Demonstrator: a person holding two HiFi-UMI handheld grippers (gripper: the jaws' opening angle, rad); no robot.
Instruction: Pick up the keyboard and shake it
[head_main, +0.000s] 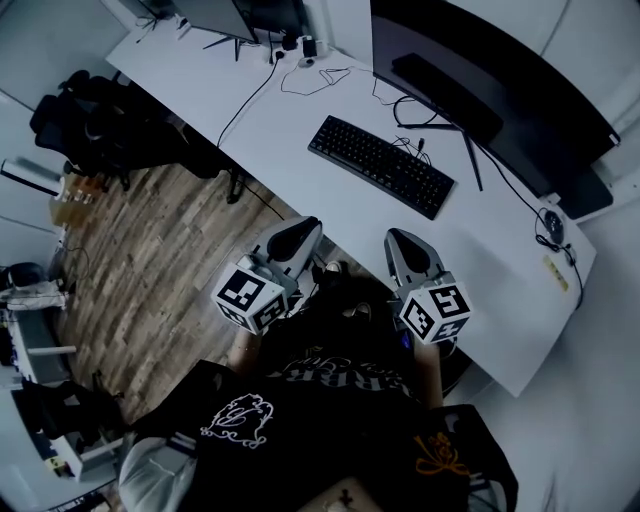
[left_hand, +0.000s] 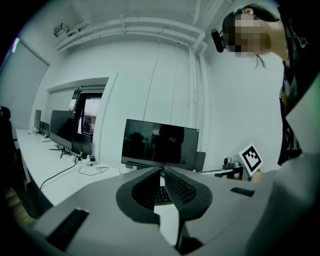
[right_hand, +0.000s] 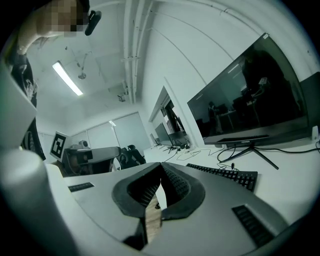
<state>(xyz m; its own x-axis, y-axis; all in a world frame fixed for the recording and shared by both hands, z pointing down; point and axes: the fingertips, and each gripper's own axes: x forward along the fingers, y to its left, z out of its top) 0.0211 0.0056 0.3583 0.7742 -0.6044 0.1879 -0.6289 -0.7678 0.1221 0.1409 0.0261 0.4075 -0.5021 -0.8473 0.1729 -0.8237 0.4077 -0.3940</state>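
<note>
Keyboard (head_main: 380, 165) sits flat on the white desk (head_main: 300, 110) just in front of the big monitor (head_main: 500, 90), well apart from both tools. The left gripper (head_main: 305, 226) and right gripper (head_main: 399, 238) hang at the desk's near edge, jaws pinched together on nothing. I'd open both wide, take one short end each, clamp evenly and watch the cables (head_main: 412, 146) at its far side. The monitor's little logo is too small to read, otherwise just the cubes' square markers.
</note>
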